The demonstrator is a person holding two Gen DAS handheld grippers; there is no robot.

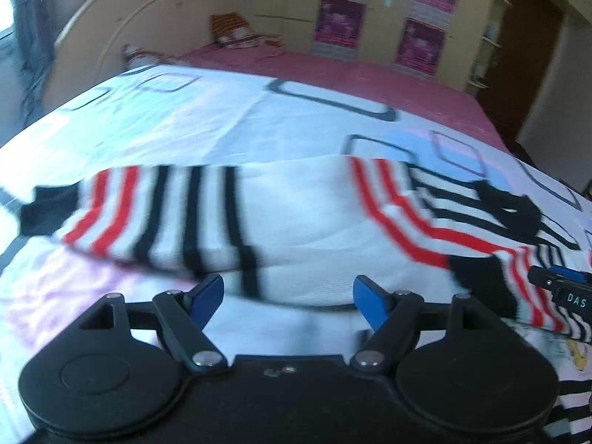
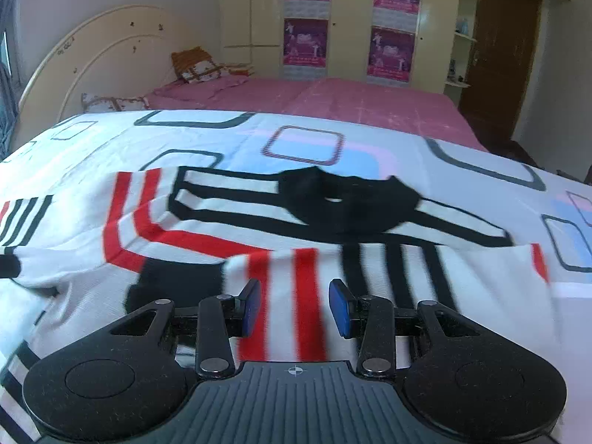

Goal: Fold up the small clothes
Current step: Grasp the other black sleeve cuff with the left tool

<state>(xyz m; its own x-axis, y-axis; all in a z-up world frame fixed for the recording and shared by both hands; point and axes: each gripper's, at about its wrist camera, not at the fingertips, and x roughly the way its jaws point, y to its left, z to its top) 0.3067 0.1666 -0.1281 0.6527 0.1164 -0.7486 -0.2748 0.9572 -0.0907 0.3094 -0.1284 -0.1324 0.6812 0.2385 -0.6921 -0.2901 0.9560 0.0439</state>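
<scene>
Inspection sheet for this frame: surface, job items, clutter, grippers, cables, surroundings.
Surface: white bedsheet with rounded-square print, spread over a pink bed cover.
Job's things: striped sweater, white with red and black stripes and black collar, lying on the sheet; one sleeve folded across the body.
Clutter: pillows at the headboard.
Grippers: left gripper open over the sweater's white body; right gripper open over the striped sleeve, holding nothing.
Cables: nothing seen.
Surroundings: cream headboard, wardrobe with pink posters, brown door.
</scene>
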